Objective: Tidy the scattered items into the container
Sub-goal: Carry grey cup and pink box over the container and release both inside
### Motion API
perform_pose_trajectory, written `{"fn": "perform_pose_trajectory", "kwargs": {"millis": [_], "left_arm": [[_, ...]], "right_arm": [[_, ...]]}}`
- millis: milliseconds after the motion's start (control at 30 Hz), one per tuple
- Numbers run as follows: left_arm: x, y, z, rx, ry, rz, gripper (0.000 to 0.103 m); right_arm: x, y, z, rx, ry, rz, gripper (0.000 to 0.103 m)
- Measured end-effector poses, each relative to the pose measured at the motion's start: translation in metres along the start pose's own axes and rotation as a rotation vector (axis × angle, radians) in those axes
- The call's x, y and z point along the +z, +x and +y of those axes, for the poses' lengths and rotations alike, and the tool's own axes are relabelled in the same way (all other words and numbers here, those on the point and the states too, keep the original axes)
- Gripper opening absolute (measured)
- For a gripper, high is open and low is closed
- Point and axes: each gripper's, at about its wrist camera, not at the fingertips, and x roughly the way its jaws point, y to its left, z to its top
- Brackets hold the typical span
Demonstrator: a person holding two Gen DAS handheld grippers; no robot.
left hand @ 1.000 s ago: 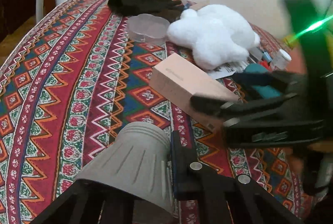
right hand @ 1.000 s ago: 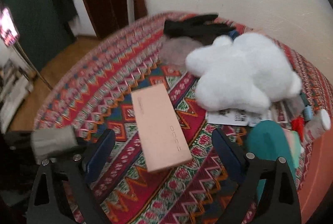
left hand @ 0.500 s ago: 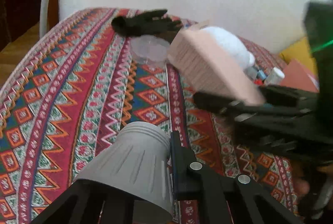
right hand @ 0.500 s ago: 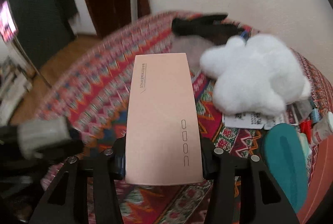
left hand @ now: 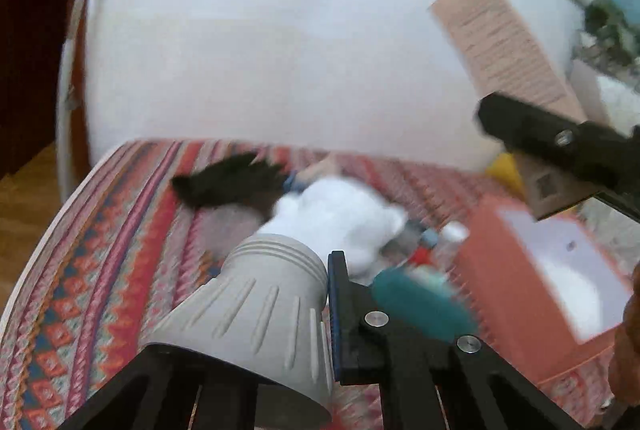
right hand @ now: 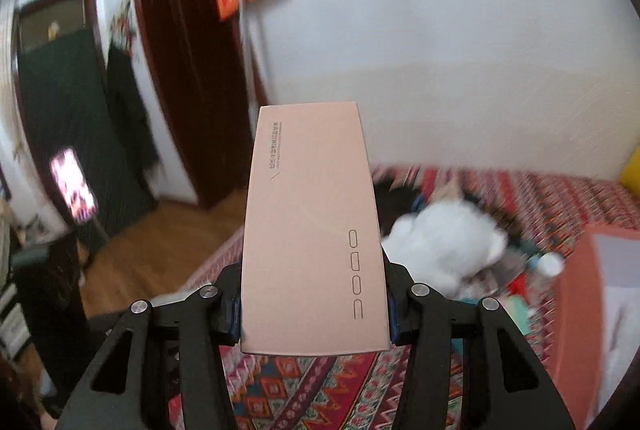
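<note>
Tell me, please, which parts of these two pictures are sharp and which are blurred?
Left wrist view: the grey cup in the left tongs is fairly sharp; bedspread and white plush toy smear. Right wrist view: the pink box between the right tongs is crisp; the room behind streaks.

Pink box [right hand: 312, 230] now lifted off bed

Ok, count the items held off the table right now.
2: the grey cup in the left gripper, and the pink box clamped in the right gripper. Everything else in view lies below.
</note>
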Motion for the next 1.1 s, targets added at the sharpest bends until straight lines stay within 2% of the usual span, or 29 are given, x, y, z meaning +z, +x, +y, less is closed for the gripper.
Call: {"fn": "perform_pose_trajectory", "kwargs": {"millis": [133, 267, 433, 567, 633, 733, 867, 1100], "left_arm": [[0.025, -0.009, -0.048, -0.070, 0.067, -0.060, 0.006], [0.051, -0.011, -0.111, -0.174, 0.154, -0.103, 0.006], [0.067, 0.003, -0.196, -0.321, 0.245, -0.093, 0.006], [0.066, 0.021, -0.253, -0.412, 0.297, -0.049, 0.006], [0.061, 0.032, -0.276, -0.444, 0.318, -0.018, 0.006], [0.048, 0.054, -0.310, -0.480, 0.360, 0.037, 0.006], [0.027, 0.092, -0.340, -0.500, 0.385, 0.145, 0.006], [0.005, 0.129, -0.370, -0.465, 0.413, 0.224, 0.006]], "right_arm": [[0.034, -0.065, -0.009, -0.064, 0.014, -0.163, 0.053], [0.055, -0.139, -0.018, -0.144, 0.047, -0.332, 0.053], [0.063, -0.218, -0.045, -0.308, 0.095, -0.515, 0.053], [0.061, -0.267, -0.075, -0.446, 0.149, -0.594, 0.053], [0.061, -0.281, -0.093, -0.531, 0.159, -0.563, 0.053], [0.056, -0.291, -0.135, -0.599, 0.205, -0.511, 0.053], [0.051, -0.289, -0.180, -0.641, 0.292, -0.454, 0.053], [0.039, -0.275, -0.242, -0.720, 0.378, -0.368, 0.053]]}}
